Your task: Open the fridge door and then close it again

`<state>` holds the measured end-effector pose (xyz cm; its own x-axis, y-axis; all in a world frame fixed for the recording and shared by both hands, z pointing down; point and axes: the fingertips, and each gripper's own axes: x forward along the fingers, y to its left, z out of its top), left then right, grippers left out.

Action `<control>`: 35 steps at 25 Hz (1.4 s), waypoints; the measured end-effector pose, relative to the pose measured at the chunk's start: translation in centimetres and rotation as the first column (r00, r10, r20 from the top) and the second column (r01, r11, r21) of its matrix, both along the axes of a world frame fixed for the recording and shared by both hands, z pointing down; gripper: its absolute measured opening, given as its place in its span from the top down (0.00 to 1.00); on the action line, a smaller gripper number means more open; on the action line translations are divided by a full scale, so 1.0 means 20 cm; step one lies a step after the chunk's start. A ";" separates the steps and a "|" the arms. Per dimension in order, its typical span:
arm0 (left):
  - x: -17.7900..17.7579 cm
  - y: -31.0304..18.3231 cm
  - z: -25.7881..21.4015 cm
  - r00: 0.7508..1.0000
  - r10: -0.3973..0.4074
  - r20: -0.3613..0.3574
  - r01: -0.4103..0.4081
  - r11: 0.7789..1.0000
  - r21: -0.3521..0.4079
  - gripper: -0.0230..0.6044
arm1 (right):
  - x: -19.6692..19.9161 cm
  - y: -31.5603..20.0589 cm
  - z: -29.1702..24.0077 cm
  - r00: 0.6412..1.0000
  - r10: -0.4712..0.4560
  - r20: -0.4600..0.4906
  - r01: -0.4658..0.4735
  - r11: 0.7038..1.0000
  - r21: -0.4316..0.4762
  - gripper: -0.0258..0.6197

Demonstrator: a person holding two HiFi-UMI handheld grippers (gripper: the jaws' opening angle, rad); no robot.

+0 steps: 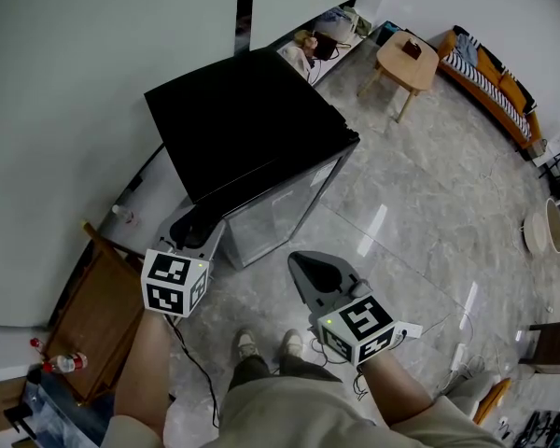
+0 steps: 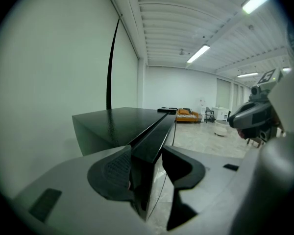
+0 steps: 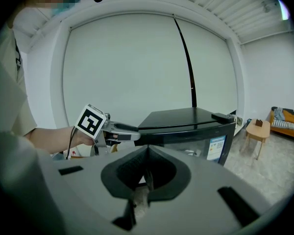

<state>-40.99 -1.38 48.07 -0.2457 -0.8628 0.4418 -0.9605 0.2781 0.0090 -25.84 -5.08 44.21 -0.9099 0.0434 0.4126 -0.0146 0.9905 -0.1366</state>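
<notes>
Between the jaws of the left gripper (image 2: 147, 152) stands the free upper corner of the fridge door (image 1: 282, 205). The jaws are spread wide, the left pad (image 2: 118, 166) flat on the door's inner side and the right one at its glass front, which reads as a clamp across its thickness. From this claw the door's top edge runs straight ahead to the hinge cap (image 3: 222, 116) at the far corner, level with the black fridge top (image 1: 243, 110), so the door looks closed or barely ajar. The swing would likely come out to the claw's right, about that far hinge. The right gripper (image 3: 146, 181), jaws together on nothing, hangs well off to the claw's right and back from the door, so the left hand is nearer
</notes>
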 end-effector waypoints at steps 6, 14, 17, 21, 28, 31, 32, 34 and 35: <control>0.06 0.01 -0.01 1.000 0.007 -0.001 -0.007 1.000 -0.005 0.66 | 0.04 -0.02 0.01 1.000 0.015 -0.008 -0.015 1.000 0.001 0.96; 0.24 0.05 0.00 1.000 0.000 -0.011 0.000 1.000 -0.013 0.67 | 0.12 -0.03 0.02 0.999 0.037 -0.010 -0.036 0.999 0.019 0.96; 0.26 0.06 0.00 1.000 -0.010 -0.005 0.010 1.000 -0.023 0.67 | 0.16 -0.01 0.03 0.999 0.046 -0.010 -0.046 0.999 0.017 0.96; 0.32 0.08 0.00 1.000 -0.012 0.001 0.012 1.000 -0.023 0.68 | 0.23 0.01 0.03 0.998 0.056 -0.013 -0.055 0.998 0.020 0.96; 0.48 0.09 0.00 0.999 0.006 0.037 -0.005 0.999 -0.042 0.69 | 0.36 -0.01 0.03 0.996 0.090 -0.019 -0.089 0.996 0.024 0.96; 0.53 0.09 0.00 0.998 0.015 0.068 -0.010 0.998 -0.065 0.69 | 0.41 -0.02 0.03 0.995 0.099 -0.019 -0.099 0.995 0.031 0.96; 0.55 0.09 0.01 0.997 0.019 0.075 -0.014 0.997 -0.071 0.69 | 0.43 -0.02 0.03 0.995 0.101 -0.020 -0.100 0.994 0.032 0.96; 0.58 0.09 0.01 0.997 0.026 0.079 -0.020 0.997 -0.076 0.69 | 0.46 -0.02 0.04 0.994 0.104 -0.022 -0.103 0.994 0.033 0.96; 0.60 0.09 0.00 0.996 0.029 0.079 -0.023 0.997 -0.077 0.69 | 0.47 -0.01 0.04 0.994 0.105 -0.023 -0.104 0.994 0.034 0.96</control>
<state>-28.99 0.38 48.16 -0.2608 -0.8340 0.4863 -0.9642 0.2502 -0.0880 -16.44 -5.36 44.96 -0.8982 -0.0650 0.4347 -0.1212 0.9873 -0.1028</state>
